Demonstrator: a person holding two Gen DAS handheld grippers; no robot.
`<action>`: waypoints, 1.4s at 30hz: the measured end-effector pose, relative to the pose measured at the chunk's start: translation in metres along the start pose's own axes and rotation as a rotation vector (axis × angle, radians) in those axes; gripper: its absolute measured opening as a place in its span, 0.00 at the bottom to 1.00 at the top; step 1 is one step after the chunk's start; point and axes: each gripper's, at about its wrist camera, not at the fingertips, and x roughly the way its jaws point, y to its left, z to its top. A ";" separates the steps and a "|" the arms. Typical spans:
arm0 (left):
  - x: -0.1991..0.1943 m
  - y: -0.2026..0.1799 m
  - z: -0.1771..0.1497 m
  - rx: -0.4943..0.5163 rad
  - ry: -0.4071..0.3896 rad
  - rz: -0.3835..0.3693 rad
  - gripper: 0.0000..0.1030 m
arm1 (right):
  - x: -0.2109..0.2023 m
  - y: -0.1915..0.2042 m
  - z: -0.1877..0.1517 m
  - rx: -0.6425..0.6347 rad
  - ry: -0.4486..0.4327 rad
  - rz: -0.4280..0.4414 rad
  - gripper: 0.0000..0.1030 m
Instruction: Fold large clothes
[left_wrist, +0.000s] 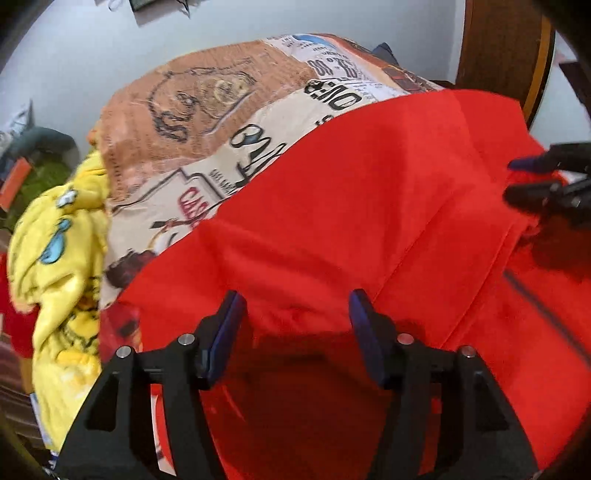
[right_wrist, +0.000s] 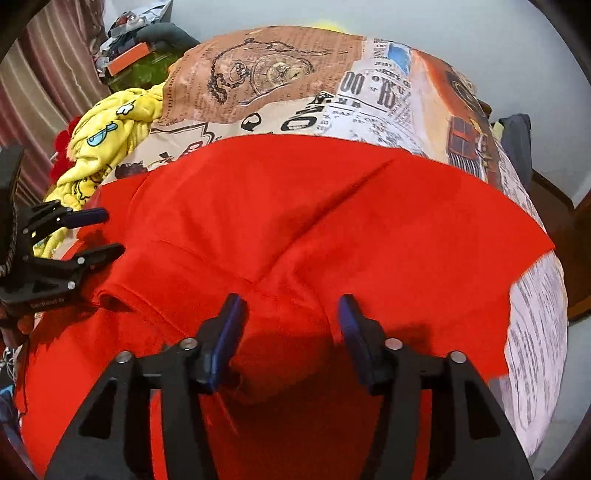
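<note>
A large red garment lies spread on a bed with a printed newspaper-pattern sheet; it also fills the right wrist view. My left gripper is open, its blue pads just above the red cloth near its front part. It shows from the side at the left of the right wrist view, open over the garment's left edge. My right gripper is open above a raised fold of the red cloth. It shows at the right edge of the left wrist view.
A crumpled yellow cartoon-print cloth lies at the bed's left side, also in the right wrist view. Clutter with an orange box sits beyond it. A dark wooden piece stands at the far right. A striped curtain hangs left.
</note>
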 end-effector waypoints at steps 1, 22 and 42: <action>-0.001 0.001 -0.005 -0.002 -0.001 0.015 0.60 | 0.000 -0.003 -0.002 0.006 0.005 -0.005 0.60; -0.054 0.144 -0.073 -0.485 0.005 0.043 0.74 | -0.068 -0.067 -0.031 0.215 -0.068 -0.126 0.71; 0.075 0.185 -0.062 -0.991 0.069 -0.486 0.75 | -0.013 -0.126 -0.012 0.463 -0.063 0.038 0.72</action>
